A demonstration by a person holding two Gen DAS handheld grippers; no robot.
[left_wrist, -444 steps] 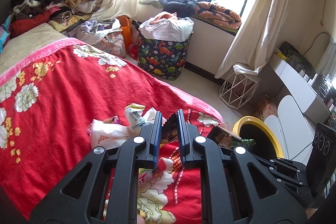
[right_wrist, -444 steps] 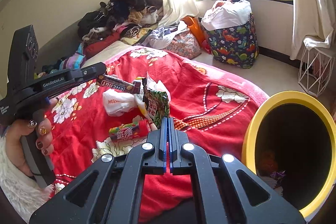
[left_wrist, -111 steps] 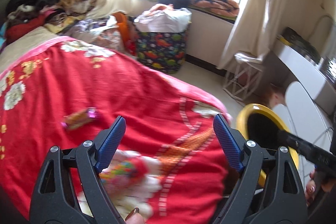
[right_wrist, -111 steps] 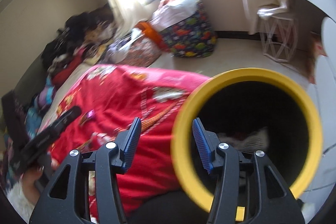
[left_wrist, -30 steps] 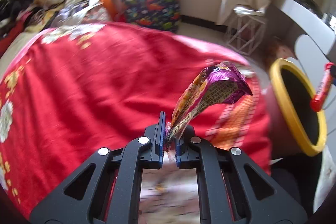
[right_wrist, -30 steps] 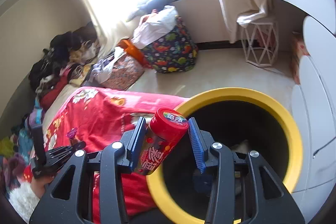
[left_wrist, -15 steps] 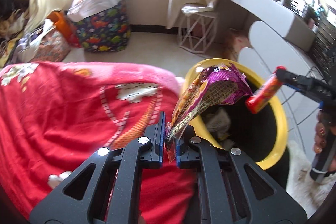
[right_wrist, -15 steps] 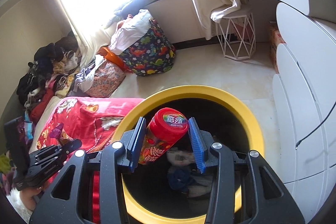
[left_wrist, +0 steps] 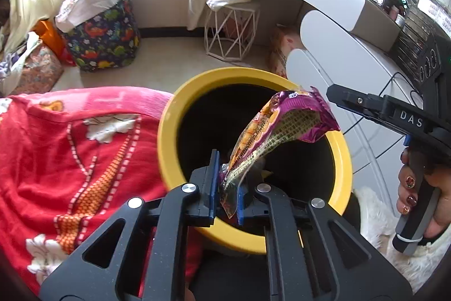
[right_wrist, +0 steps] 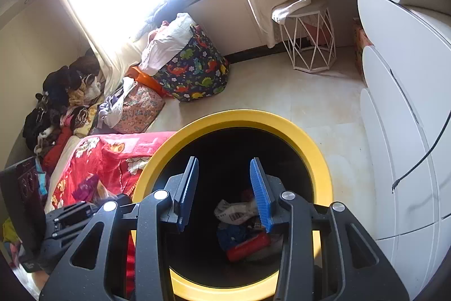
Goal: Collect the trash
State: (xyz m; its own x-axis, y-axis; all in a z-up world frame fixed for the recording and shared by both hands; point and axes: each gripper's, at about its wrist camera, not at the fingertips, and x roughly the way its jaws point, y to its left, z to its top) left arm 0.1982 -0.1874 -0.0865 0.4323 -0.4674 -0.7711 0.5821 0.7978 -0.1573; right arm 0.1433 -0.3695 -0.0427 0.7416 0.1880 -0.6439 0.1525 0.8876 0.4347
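Note:
My left gripper (left_wrist: 227,188) is shut on a purple and yellow snack wrapper (left_wrist: 279,129) and holds it over the mouth of the yellow-rimmed bin (left_wrist: 169,131). My right gripper (right_wrist: 224,188) is open and empty above the same bin (right_wrist: 313,148). A red candy tube (right_wrist: 248,246) lies at the bin's bottom among other wrappers (right_wrist: 235,212). The right gripper also shows in the left wrist view (left_wrist: 352,100), at the bin's far right rim.
The red flowered bedspread (left_wrist: 56,145) lies left of the bin. A dinosaur-print laundry bag (right_wrist: 194,69), a white wire stool (right_wrist: 310,44) and white rounded cabinets (right_wrist: 400,109) stand around the floor. Clothes are piled by the window.
My right gripper opened and the red candy tube dropped into the bin. My left gripper moved the wrapper further over the bin's mouth.

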